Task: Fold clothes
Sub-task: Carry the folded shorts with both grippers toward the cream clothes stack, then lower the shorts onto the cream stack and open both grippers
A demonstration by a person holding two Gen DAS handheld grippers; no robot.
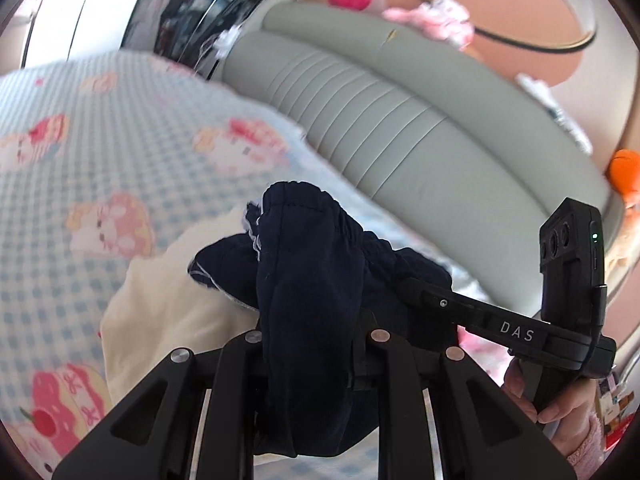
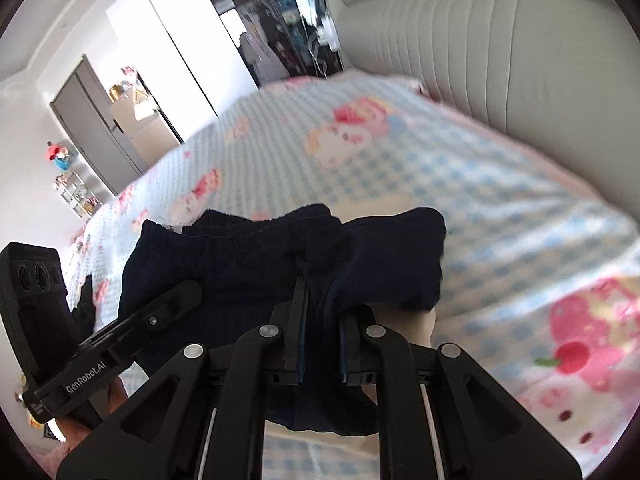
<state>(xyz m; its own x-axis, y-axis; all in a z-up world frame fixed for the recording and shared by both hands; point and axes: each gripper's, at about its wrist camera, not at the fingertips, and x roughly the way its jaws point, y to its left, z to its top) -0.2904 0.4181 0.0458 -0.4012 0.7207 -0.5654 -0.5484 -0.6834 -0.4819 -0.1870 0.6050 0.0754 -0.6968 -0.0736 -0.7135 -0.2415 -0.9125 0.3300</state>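
left gripper is clamping the navy garment | right gripper is pinching its other edge | garment is hanging between both, above the checked bedsheet, waistband stretching crosswise

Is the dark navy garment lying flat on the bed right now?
No, the navy garment is bunched and lifted above the checked bedspread, clamped in the right gripper.

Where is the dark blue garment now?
The dark blue garment hangs above the checked bed cover, gripped by both grippers, with a cream cloth under it in the left wrist view.
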